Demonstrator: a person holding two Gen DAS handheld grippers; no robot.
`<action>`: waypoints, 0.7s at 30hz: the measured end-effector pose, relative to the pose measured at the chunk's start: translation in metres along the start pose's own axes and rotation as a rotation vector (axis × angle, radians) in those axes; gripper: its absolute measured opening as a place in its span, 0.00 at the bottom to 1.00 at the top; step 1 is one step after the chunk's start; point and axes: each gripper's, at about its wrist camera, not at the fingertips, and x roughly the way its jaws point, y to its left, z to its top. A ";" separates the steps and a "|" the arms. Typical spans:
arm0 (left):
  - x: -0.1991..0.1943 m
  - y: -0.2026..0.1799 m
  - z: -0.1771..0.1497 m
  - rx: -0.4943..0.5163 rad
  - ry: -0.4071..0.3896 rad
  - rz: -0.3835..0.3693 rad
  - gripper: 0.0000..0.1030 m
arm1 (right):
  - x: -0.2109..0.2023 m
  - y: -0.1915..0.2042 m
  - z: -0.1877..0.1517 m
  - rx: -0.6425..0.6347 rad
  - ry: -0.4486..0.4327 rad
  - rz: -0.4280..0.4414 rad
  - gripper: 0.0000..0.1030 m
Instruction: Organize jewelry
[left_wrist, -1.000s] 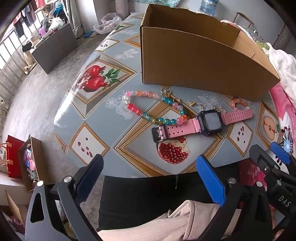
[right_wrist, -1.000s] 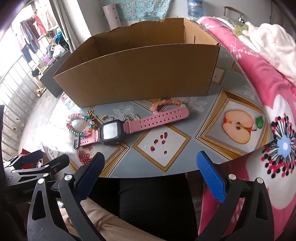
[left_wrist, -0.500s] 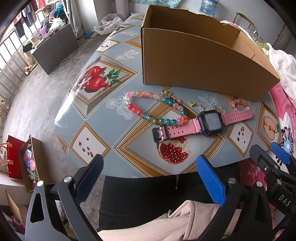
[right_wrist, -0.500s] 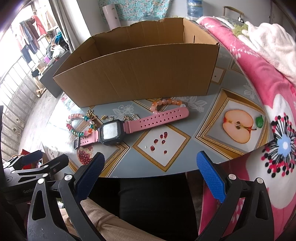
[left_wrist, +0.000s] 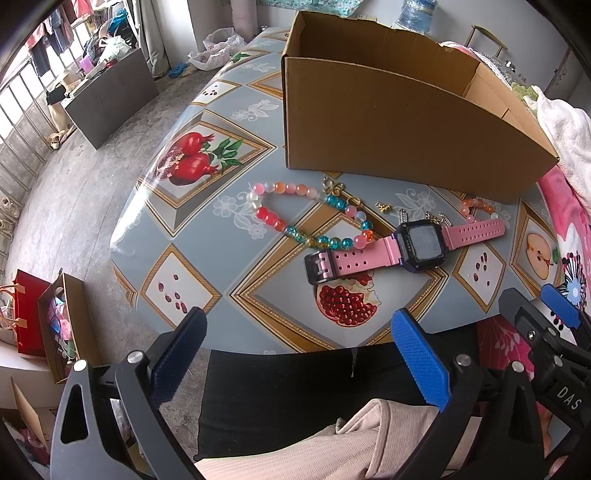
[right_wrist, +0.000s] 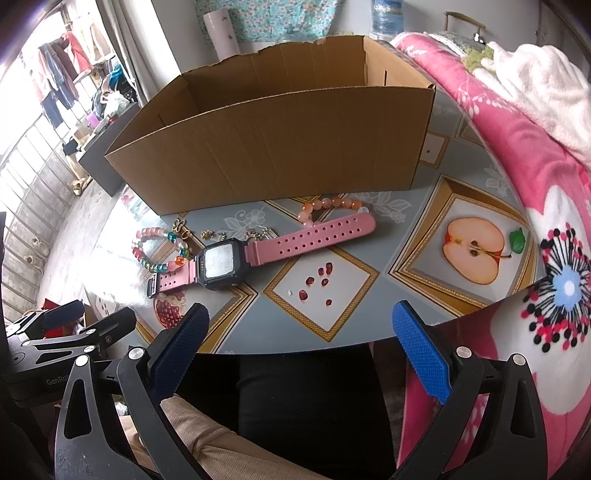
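A pink-strapped watch (left_wrist: 410, 245) with a dark square face lies flat on the table in front of an open cardboard box (left_wrist: 399, 129). A multicoloured bead bracelet (left_wrist: 310, 214) lies to its left, an orange bead bracelet (left_wrist: 478, 206) by its right strap, and small gold charms (left_wrist: 334, 188) between them. In the right wrist view the watch (right_wrist: 258, 251), box (right_wrist: 280, 147), multicoloured bracelet (right_wrist: 159, 247) and orange bracelet (right_wrist: 328, 208) show too. My left gripper (left_wrist: 297, 350) and right gripper (right_wrist: 301, 343) are both open and empty, held off the table's near edge above my lap.
The table (left_wrist: 207, 229) has a blue-grey fruit-print cloth. A pink floral blanket (right_wrist: 524, 155) lies along its right side. To the left the floor drops away, with a red bag and an open carton (left_wrist: 55, 325) on it. The right gripper shows in the left wrist view (left_wrist: 546, 332).
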 end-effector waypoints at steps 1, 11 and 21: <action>0.000 0.001 0.000 0.000 0.000 0.000 0.96 | 0.000 0.000 0.000 0.000 0.000 0.000 0.93; 0.000 0.000 0.000 0.001 -0.002 0.001 0.96 | 0.000 -0.002 0.000 0.001 -0.001 0.000 0.93; 0.000 0.000 -0.001 0.002 -0.002 0.001 0.96 | -0.001 -0.002 0.001 0.003 -0.003 0.001 0.93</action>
